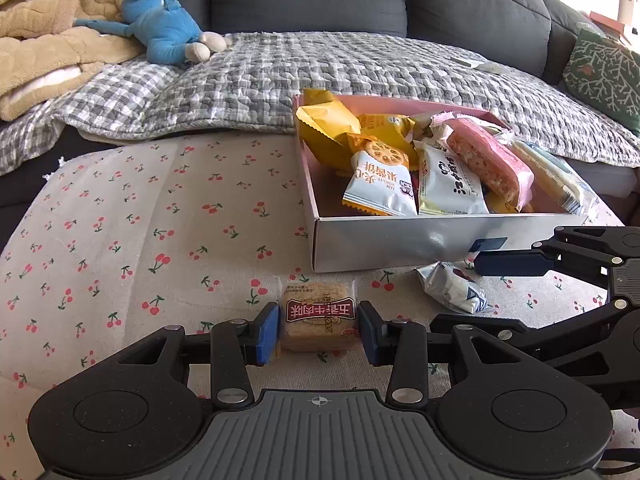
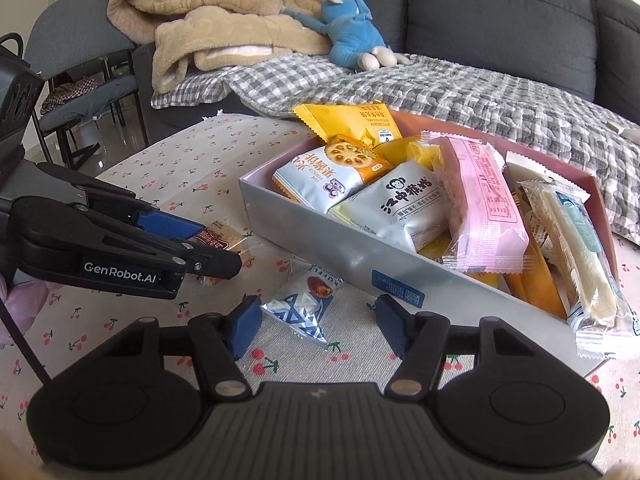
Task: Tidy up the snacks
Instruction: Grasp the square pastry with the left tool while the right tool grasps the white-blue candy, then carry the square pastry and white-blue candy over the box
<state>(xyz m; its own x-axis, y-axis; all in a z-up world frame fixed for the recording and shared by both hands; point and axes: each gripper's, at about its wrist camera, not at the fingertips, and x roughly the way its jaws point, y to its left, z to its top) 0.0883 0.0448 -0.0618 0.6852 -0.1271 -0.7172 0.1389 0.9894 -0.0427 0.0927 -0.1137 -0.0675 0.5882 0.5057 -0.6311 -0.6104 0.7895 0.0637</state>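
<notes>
Flanking a biscuit packet with left gripper spread, right gripper spread around truffle packet

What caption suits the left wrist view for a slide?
Left tongs straddle a brown biscuit packet on the cherry-print cloth, before the snack box.

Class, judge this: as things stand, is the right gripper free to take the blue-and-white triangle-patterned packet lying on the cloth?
Probably yes: the right gripper is open, the packet lies just ahead between its fingers, nothing covers it.
</notes>
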